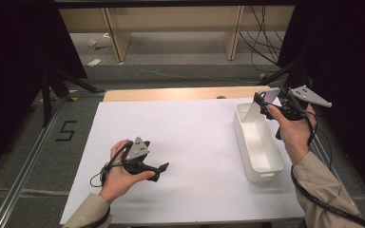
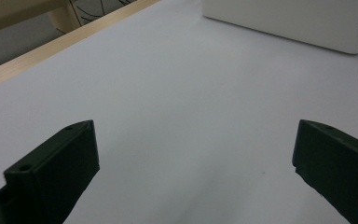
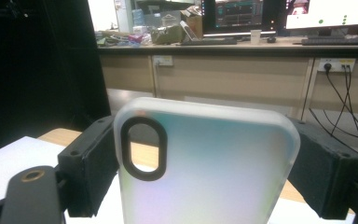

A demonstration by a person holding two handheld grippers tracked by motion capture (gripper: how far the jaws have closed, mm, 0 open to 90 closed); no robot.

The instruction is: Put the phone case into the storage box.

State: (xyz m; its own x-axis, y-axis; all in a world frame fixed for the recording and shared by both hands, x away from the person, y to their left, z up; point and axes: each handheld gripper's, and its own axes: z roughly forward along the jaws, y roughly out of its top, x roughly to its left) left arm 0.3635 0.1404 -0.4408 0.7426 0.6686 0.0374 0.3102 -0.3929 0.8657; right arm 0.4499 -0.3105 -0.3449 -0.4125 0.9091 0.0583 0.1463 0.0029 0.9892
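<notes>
right claw (image 3: 205, 177) clamped on phone case (image 3: 205, 163) by its long edges, above far end of white bin (image 1: 259, 142) | case: light, thin, flexy, slick; grip mid-sides | left claw (image 2: 193, 172) apart, idle over surface (image 2: 182, 93)

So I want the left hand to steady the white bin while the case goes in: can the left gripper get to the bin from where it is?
Probably yes. The left gripper rests open and holds nothing, and bare white table lies between it and the bin. The right gripper, holding the phone case, is over the bin's far end.
</notes>
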